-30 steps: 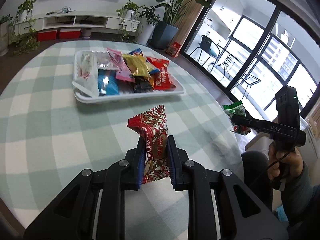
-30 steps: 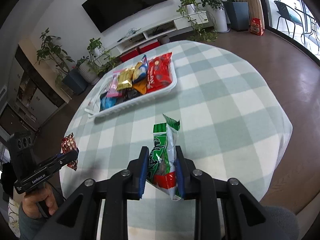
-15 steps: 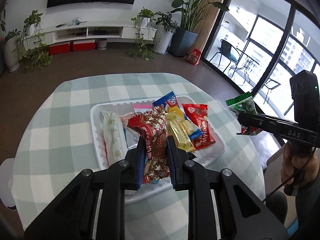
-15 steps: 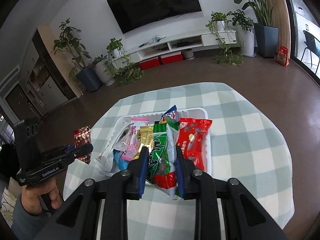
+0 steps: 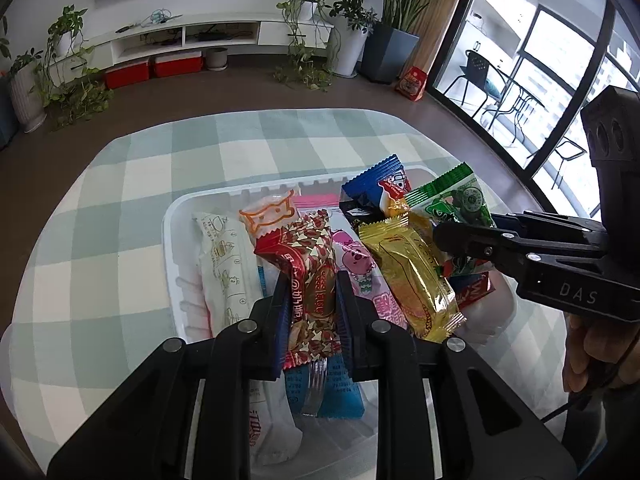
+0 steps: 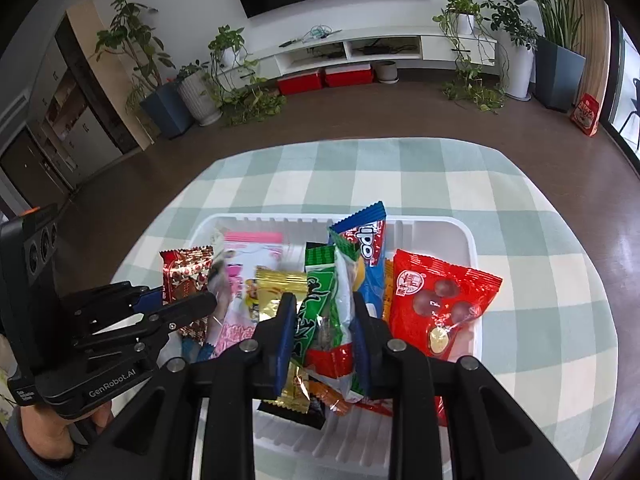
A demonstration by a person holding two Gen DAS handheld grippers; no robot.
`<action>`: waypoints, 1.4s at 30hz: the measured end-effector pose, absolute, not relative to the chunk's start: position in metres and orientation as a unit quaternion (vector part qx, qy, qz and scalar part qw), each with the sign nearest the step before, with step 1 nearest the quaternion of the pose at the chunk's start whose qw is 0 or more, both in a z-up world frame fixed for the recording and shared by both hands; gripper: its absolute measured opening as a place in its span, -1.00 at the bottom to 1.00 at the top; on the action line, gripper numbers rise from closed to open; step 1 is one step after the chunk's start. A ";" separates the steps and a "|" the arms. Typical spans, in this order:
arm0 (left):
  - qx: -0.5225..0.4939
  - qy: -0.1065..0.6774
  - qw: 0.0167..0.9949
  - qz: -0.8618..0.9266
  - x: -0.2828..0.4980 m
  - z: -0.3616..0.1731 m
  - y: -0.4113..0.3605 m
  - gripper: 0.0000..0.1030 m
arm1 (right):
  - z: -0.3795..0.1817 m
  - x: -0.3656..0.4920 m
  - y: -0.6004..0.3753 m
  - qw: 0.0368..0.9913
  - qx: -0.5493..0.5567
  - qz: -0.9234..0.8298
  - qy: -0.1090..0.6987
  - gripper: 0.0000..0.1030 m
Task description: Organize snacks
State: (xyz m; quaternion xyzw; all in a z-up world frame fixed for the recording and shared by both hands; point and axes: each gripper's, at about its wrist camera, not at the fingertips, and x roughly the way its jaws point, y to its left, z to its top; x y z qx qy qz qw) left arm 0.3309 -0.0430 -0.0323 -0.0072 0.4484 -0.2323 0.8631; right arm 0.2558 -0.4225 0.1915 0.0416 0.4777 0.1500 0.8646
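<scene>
A white plastic tray (image 5: 176,240) sits on a round bench covered in a green-and-white checked cloth (image 5: 120,184), and it is crowded with snack packets. The left claw (image 5: 310,312) is clamped on a red packet printed with brown-and-white triangles (image 5: 314,276), held upright above the tray's left half, over a white wrapper (image 5: 224,264) and a pink cartoon-pig packet (image 5: 360,264). The right claw (image 6: 320,332) has just been easing its jaws apart, yet a green-and-white packet with a red lower end (image 6: 324,312) still stands between the pads, above the tray's middle. Beside it lie a gold foil packet (image 6: 276,292), a blue packet (image 6: 366,248) and a red bag showing chocolate balls (image 6: 436,304).
</scene>
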 end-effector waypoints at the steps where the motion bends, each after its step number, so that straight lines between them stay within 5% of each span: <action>1: -0.005 0.450 0.862 -0.233 0.332 -0.034 -0.044 -0.62 | 0.189 0.256 -0.422 0.864 0.038 0.149 0.479 -0.37; 15: 0.002 0.449 0.865 -0.224 0.332 -0.037 -0.047 -0.57 | 0.190 0.255 -0.430 0.872 0.040 0.134 0.468 -0.10; 18: 0.003 0.446 0.867 -0.222 0.331 -0.036 -0.047 -0.42 | 0.190 0.254 -0.432 0.873 0.043 0.132 0.468 0.02; 22: -0.002 0.437 0.871 -0.225 0.327 -0.030 -0.046 0.03 | 0.191 0.254 -0.433 0.873 0.044 0.131 0.467 0.03; 36: -0.010 0.413 0.881 -0.230 0.314 -0.017 -0.042 0.12 | 0.195 0.250 -0.443 0.878 0.054 0.125 0.458 0.03; 42: -0.009 0.395 0.890 -0.227 0.298 -0.001 -0.039 0.42 | 0.203 0.243 -0.449 0.885 0.066 0.120 0.445 0.20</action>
